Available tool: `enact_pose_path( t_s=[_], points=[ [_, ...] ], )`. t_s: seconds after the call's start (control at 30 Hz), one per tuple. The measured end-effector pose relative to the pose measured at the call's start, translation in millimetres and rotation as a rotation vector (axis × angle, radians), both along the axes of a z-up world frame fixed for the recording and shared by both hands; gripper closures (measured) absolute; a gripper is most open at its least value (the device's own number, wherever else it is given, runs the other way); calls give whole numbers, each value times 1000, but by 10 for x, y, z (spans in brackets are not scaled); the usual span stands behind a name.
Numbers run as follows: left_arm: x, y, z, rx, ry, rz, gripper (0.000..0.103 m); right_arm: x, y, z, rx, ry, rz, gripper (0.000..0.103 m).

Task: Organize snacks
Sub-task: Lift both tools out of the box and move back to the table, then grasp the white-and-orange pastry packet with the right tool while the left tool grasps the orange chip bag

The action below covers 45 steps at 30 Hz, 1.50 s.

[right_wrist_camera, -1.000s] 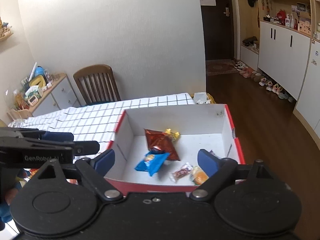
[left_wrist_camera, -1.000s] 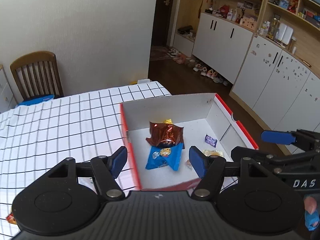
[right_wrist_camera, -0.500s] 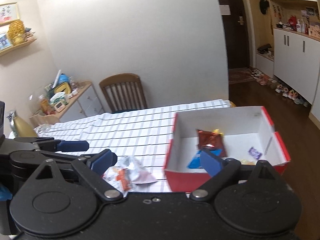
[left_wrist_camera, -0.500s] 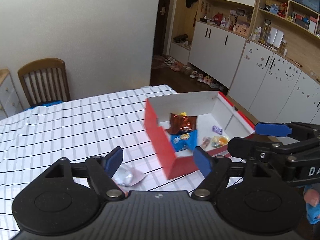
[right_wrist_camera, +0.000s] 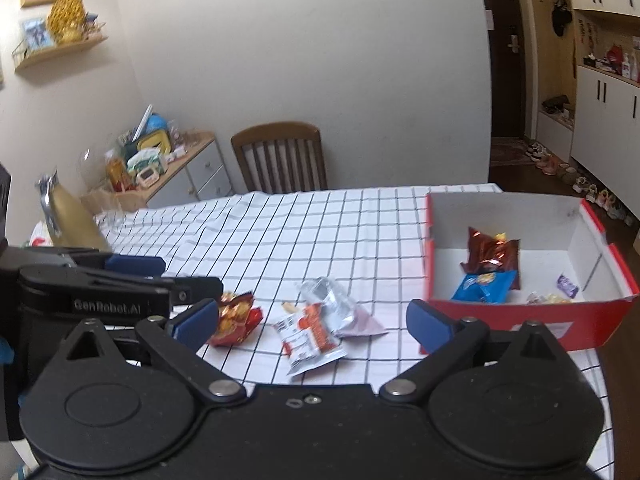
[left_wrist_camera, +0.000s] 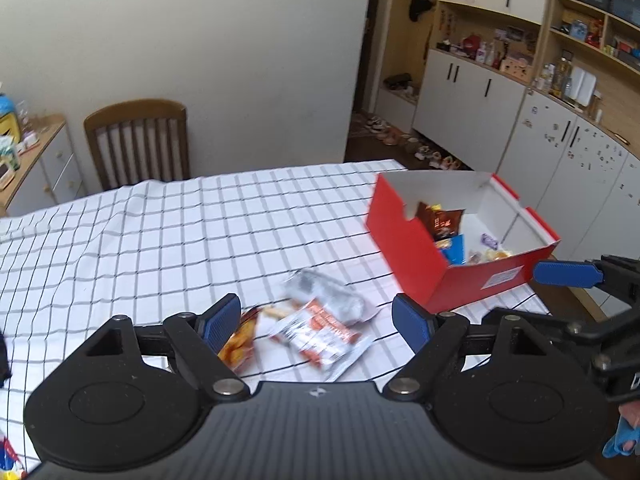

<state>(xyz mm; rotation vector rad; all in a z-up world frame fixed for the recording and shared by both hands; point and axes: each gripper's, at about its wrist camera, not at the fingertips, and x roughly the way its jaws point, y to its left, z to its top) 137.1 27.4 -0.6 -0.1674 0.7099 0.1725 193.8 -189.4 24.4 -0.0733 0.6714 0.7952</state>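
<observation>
A red cardboard box [left_wrist_camera: 416,242] [right_wrist_camera: 524,316] stands at the table's right end, holding a brown foil pack [right_wrist_camera: 492,254], a blue pack [right_wrist_camera: 482,286] and small sweets. On the checked cloth lie a white-and-orange packet [left_wrist_camera: 318,330] [right_wrist_camera: 310,334], a silvery wrapper [left_wrist_camera: 328,294] [right_wrist_camera: 332,304] and a red-orange snack bag [left_wrist_camera: 238,338] [right_wrist_camera: 234,318]. My left gripper [left_wrist_camera: 316,322] hangs open above these loose packets, nothing between its fingers. My right gripper [right_wrist_camera: 312,322] is open too, over the same packets, left of the box.
A wooden chair [left_wrist_camera: 138,140] stands behind the table's far edge. A low drawer unit [right_wrist_camera: 180,176] with clutter sits at the back left, white cupboards [left_wrist_camera: 472,104] at the right. A gold foil bag [right_wrist_camera: 68,216] stands at the left.
Both grippers pulled back and swung left, from over the box to above the loose packets on the cloth. Both stayed open.
</observation>
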Motion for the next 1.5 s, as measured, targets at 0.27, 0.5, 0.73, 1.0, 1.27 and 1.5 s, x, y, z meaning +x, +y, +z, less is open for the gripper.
enact_pose_path(
  t_s=[0.27, 0.5, 0.73, 1.0, 1.27, 1.5],
  points=[
    [-163, 331, -295, 13, 57, 29, 20, -76, 342, -295, -98, -18, 27, 0],
    [-157, 613, -561, -9, 103, 60, 20, 17, 565, -561, -153, 5, 61, 0],
    [-5, 721, -827, -17, 147, 11, 20, 98, 804, -715, -211, -13, 180, 0],
    [215, 854, -1046, 17, 192, -30, 20, 237, 1137, -907, -337, -56, 297, 3],
    [421, 915, -1207, 58, 236, -48, 20, 336, 1364, -1122, -418, -96, 351, 11],
    [520, 953, -1330, 25, 260, -45, 20, 443, 1457, -1303, -458, -68, 345, 17]
  ],
)
